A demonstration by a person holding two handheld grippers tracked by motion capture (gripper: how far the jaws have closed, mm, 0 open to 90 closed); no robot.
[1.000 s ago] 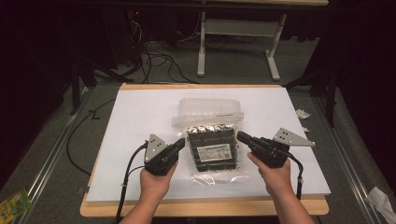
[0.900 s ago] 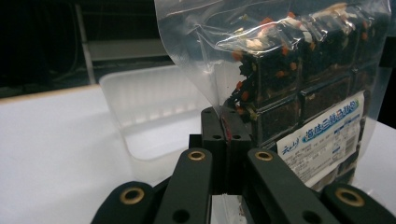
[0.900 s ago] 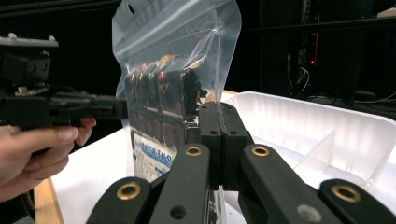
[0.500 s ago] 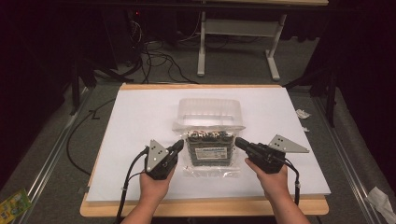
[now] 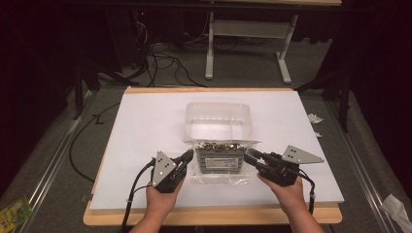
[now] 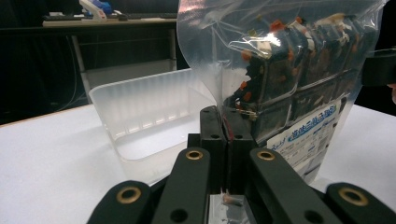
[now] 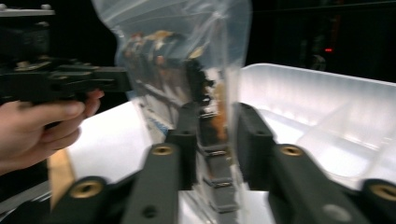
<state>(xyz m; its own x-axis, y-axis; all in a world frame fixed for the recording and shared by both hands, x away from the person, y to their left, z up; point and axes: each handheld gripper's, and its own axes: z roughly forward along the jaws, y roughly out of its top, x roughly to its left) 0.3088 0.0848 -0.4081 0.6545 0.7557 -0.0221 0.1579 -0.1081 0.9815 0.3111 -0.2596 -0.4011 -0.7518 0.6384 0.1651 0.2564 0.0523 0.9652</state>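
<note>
The left gripper (image 6: 226, 123) has its jaws pressed together on the left edge of the bag (image 6: 289, 79), pinching the clear film. The bag stands up just past the jaws, dark packets with a printed label inside it. In the high view the left gripper (image 5: 188, 156) sits at the bag's left edge, the person's left hand (image 5: 160, 196) behind it.

The right gripper (image 7: 215, 126) has just been opening its jaws; they stand apart with the bag's right edge (image 7: 187, 56) between them, the film and its contents in the gap, the pads not plainly pressing on it. In the high view the right gripper (image 5: 251, 158) meets the bag (image 5: 218, 158) from its right side, so the bag hangs between the two grippers, over the white sheet (image 5: 141, 126).

Just beyond the bag and both grippers stands a clear tub (image 5: 218, 119) on the sheet, open side up. From the right gripper view the tub (image 7: 327, 112) shows a divider inside.
</note>
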